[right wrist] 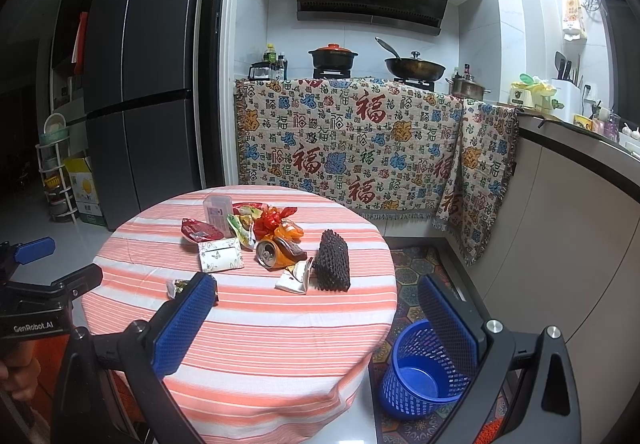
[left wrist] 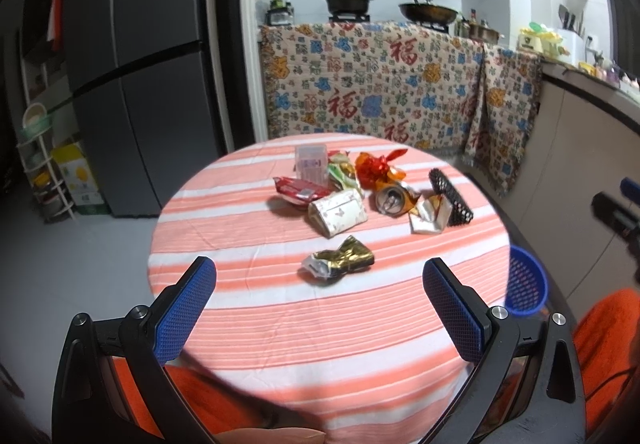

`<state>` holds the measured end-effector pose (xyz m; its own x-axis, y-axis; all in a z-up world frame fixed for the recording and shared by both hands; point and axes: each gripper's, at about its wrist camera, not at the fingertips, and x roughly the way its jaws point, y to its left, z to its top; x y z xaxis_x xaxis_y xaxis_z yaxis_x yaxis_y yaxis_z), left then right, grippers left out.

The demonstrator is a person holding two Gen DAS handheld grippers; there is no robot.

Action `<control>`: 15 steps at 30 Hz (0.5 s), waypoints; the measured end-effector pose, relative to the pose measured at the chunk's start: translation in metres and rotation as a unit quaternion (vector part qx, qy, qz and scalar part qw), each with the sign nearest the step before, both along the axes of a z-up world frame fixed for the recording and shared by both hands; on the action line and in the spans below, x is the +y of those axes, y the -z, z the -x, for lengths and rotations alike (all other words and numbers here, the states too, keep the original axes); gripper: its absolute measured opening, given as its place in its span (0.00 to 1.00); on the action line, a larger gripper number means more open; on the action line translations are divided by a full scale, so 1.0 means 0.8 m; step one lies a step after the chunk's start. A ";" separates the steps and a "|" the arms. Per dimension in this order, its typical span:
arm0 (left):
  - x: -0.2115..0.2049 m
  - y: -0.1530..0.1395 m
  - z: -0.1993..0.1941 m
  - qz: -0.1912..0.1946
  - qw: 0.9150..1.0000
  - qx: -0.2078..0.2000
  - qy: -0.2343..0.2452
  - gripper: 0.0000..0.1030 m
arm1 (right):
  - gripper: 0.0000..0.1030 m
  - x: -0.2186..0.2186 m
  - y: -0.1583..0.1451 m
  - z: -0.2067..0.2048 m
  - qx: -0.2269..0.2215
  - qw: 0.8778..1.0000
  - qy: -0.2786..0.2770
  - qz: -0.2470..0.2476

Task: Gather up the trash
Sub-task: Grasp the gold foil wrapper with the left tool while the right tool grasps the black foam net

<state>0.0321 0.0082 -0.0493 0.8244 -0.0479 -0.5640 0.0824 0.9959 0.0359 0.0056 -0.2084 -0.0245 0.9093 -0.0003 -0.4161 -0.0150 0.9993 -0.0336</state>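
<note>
Trash lies on a round table with a pink striped cloth (left wrist: 280,324) (right wrist: 260,332): a crumpled gold wrapper (left wrist: 340,258) (right wrist: 176,287), a white floral box (left wrist: 338,213) (right wrist: 221,254), a crushed can (left wrist: 390,200) (right wrist: 269,254), a red packet (left wrist: 296,190) (right wrist: 200,232), a red foil wrapper (left wrist: 374,166) (right wrist: 272,222), a torn white carton (left wrist: 430,214) (right wrist: 296,278) and a black mesh piece (left wrist: 450,196) (right wrist: 331,262). My left gripper (left wrist: 320,308) is open and empty, just short of the gold wrapper. My right gripper (right wrist: 320,324) is open and empty above the table's right edge. An empty blue mesh bin (right wrist: 420,372) (left wrist: 526,286) stands on the floor to the right.
A grey fridge (right wrist: 140,84) stands at the left, with a white rack (right wrist: 56,180) beside it. A patterned cloth (right wrist: 360,140) hangs over the stove counter behind the table. A counter (right wrist: 568,204) runs along the right. An orange seat (left wrist: 608,344) is near the table.
</note>
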 end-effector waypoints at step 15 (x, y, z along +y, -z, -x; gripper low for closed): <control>-0.028 0.087 -0.127 -0.082 0.977 0.109 0.161 0.99 | 1.00 -0.025 0.035 -0.039 0.038 0.999 0.015 -0.011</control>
<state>0.1334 -0.0143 -0.1192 0.6404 -0.1803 -0.7466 0.4150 0.8992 0.1388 0.0370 -0.2285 -0.0527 0.8748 -0.0169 -0.4842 0.0125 0.9998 -0.0123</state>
